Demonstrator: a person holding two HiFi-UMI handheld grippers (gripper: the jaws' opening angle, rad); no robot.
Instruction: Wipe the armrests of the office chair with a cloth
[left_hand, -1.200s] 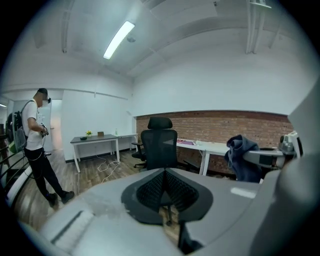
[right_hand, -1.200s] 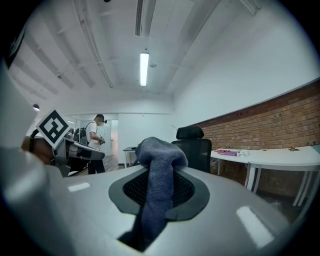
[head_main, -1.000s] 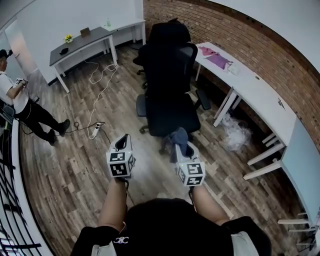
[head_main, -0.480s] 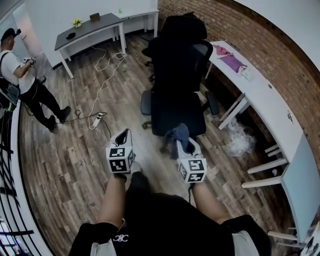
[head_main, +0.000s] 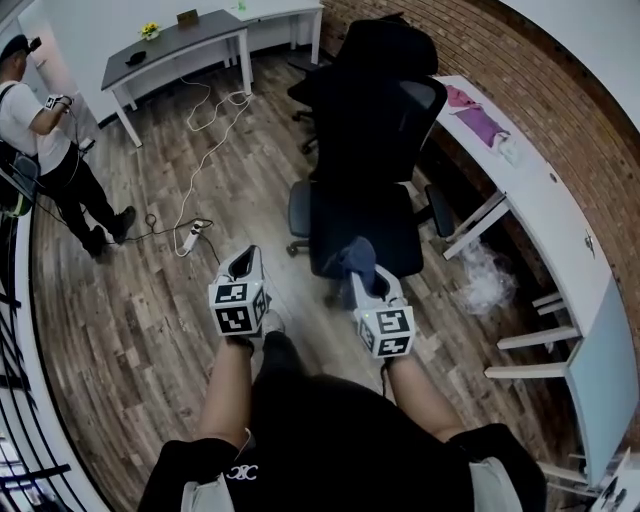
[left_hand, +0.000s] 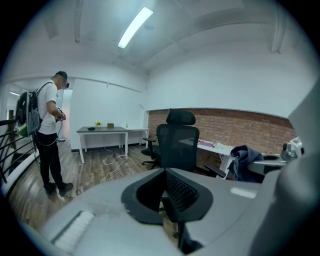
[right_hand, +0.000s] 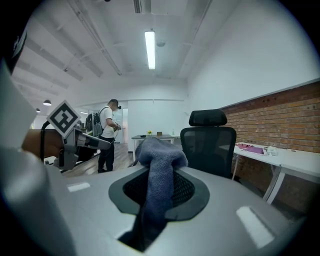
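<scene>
- The jaws of the right gripper (head_main: 366, 278) are clamped on the cloth (right_hand: 159, 165); those of the left gripper (head_main: 240, 264) are pressed together with nothing between.
- Both are held near the office chair (head_main: 365, 215), the cloth apart from its 2 armrests (head_main: 439, 210).
- The approach is judged in hand; next, the cloth must be laid on 1 armrest.

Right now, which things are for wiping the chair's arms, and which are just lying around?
For the job: blue cloth held by the right gripper; black office chair and its armrests.

Just lying around: power strip on the floor; pink cloths on the white desk; crumpled plastic beneath it.
</scene>
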